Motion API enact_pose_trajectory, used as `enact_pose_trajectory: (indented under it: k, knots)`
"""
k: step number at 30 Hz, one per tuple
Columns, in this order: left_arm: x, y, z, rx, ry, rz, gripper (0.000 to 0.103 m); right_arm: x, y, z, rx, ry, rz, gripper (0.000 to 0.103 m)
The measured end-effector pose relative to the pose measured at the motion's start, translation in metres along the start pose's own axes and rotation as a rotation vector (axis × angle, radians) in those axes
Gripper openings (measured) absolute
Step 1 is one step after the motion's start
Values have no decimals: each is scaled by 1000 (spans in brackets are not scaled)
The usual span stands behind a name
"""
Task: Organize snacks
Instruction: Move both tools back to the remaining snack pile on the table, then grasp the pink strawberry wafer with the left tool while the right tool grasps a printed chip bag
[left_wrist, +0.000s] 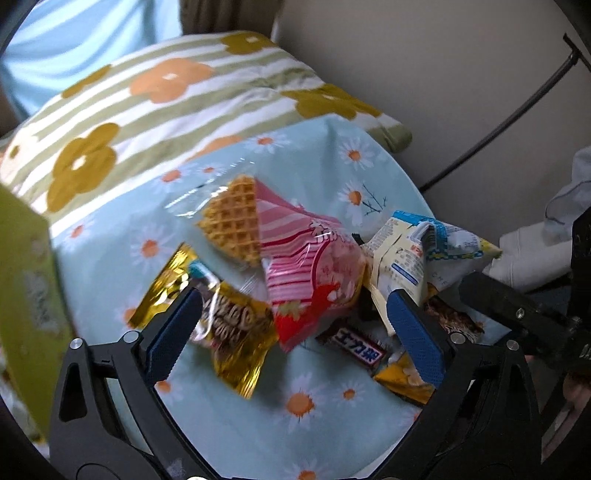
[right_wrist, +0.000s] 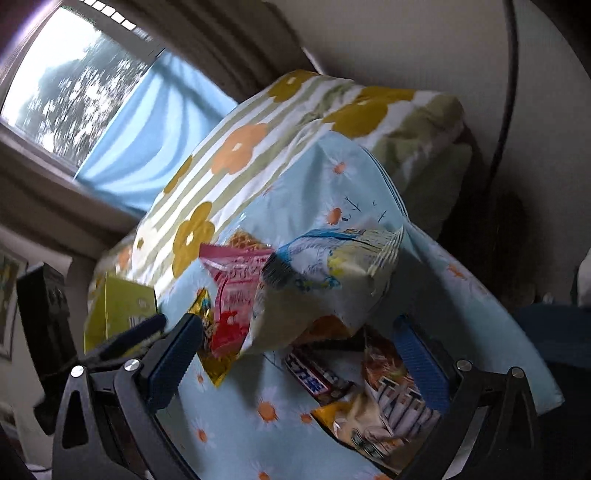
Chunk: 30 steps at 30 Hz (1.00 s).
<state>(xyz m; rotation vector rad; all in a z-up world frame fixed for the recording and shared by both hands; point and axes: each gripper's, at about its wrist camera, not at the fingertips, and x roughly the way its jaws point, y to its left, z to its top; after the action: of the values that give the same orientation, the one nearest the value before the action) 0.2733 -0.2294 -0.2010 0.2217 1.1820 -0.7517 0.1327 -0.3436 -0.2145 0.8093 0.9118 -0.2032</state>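
Hovering with jaws spread and empty, the left gripper (left_wrist: 291, 317) and right gripper (right_wrist: 295, 354) both face the snack pile on the daisy cloth (left_wrist: 314, 402). The pink wafer packet (left_wrist: 306, 280) tops the pile, gold packet (left_wrist: 229, 332) left of it. Advisable: take the top packet alone, gripping its sealed edge.

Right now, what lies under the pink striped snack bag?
Under the pink striped bag, part of a dark chocolate bar shows on the daisy cloth. Its covered end and anything deeper stay hidden.
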Motion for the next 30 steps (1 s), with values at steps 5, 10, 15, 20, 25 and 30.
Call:
enact_pose_trajectory:
  k: [5,10,15,20,25,30]
  knots:
    - [29,0,9,24,57,-48,89,17,-1,9,78,-12,-6,102]
    - [51,-2,14,42,97,-87,85,31,-7,14,126,-5,-34,102]
    - [62,-3,15,58,120,-102,76,44,-17,14,186,12,-40,102]
    - [64,2,16,57,112,-114,65,50,-21,14,203,16,-59,102]
    - [63,3,17,67,109,-112,57,51,-25,14,229,12,-57,102]
    - [59,1,15,75,101,-107,52,50,-29,15,233,13,-60,99]
